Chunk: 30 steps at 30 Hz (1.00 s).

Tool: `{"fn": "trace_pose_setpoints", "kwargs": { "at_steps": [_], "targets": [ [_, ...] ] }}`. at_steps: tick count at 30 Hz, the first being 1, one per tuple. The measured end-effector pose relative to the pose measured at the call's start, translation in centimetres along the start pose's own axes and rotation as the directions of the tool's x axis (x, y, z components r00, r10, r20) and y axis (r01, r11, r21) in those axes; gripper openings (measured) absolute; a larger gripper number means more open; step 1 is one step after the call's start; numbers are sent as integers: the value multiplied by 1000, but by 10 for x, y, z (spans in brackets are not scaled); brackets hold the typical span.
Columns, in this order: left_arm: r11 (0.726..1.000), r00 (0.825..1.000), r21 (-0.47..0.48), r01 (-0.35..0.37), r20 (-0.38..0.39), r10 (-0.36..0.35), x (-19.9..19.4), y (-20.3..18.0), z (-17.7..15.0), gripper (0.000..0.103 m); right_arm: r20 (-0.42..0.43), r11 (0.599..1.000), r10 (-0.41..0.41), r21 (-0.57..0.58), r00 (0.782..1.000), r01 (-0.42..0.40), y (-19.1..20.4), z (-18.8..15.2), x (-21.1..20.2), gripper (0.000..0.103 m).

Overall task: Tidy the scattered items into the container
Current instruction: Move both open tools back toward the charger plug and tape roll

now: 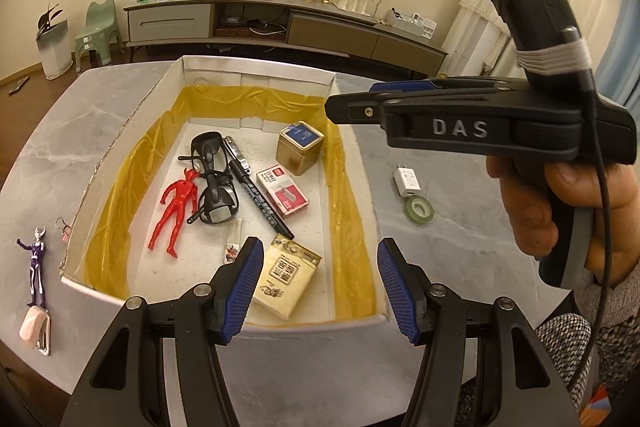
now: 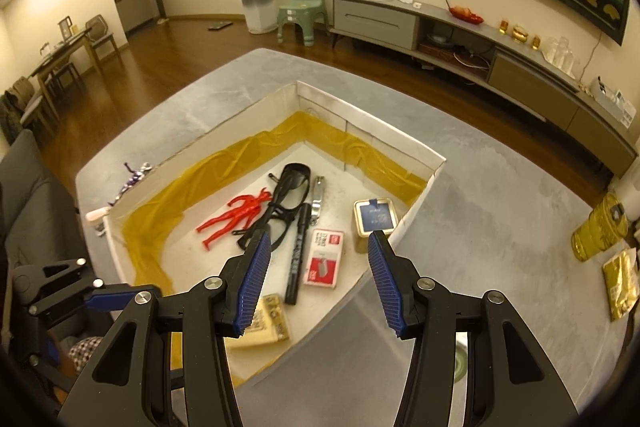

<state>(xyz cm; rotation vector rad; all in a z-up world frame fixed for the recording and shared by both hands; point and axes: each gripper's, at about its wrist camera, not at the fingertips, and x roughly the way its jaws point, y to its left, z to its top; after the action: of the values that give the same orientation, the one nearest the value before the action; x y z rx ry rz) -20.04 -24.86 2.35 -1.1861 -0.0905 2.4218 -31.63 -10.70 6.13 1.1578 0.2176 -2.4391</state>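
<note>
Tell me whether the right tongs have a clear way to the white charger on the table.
Probably yes. The white charger lies on bare table outside the box, beside the green tape roll, with nothing on top. The right tongs are open and empty.

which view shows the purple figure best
The left wrist view. There the purple figure lies whole on the table, left of the box, arms and legs visible. In the right wrist view only a sliver shows past the box's far wall.
</note>
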Motion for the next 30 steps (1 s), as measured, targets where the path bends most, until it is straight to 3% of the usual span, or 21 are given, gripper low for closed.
{"fn": "trace_pose_setpoints", "kwargs": {
  "at_steps": [17,30],
  "targets": [
    [1000,1000,21,-16,1,16,-28,-47,-22,61,57,997,75,30,996,-77,-2,-51,-63,54],
    [999,1000,48,-13,-18,14,-34,-83,-40,61,112,983,126,118,986,-139,-25,-106,-103,54]
  ]
}}
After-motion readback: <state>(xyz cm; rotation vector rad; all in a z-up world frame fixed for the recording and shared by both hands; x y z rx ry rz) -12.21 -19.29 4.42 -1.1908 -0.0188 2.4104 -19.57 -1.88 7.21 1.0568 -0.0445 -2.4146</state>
